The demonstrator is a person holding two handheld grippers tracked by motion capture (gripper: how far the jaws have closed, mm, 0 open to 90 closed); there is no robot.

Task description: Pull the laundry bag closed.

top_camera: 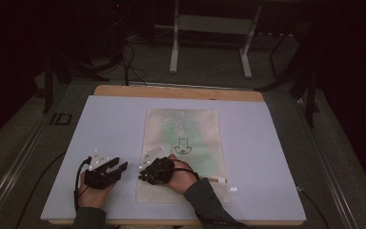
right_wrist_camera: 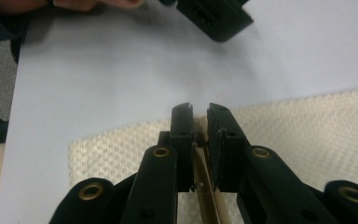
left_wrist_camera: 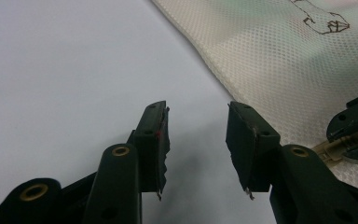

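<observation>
**Zip pull gripped, bag's near edge**

A mesh bag (top_camera: 183,152) lies flat at the middle of the surface (top_camera: 100,124), its short edges at twelve and six o'clock. The right gripper (top_camera: 148,172) sits over the bag's near-left part, at about seven o'clock from the printed mark (top_camera: 183,145), with its fingers (right_wrist_camera: 182,140) narrow and pinched on a tan zip pull (right_wrist_camera: 204,186) (only a strip of it shows between them). The left gripper (top_camera: 116,166) rests on the surface just beside the bag, at nine o'clock from the right one; its fingers (left_wrist_camera: 154,140) stand wide with nothing between them.

Judging by this, the work is at an early or middle stage: the pull is caught, and the zip line (top_camera: 214,180) runs on toward three o'clock along the near edge. Drawing the pull along the zip looks like what is left, and the left gripper has not yet pinned the bag.

Hard to tell: whether the zip is open or shut, since the right hand (top_camera: 181,179) covers its near-left end. The bag's contents are a greenish blur through the mesh. Beyond twelve o'clock, the room is dark.
</observation>
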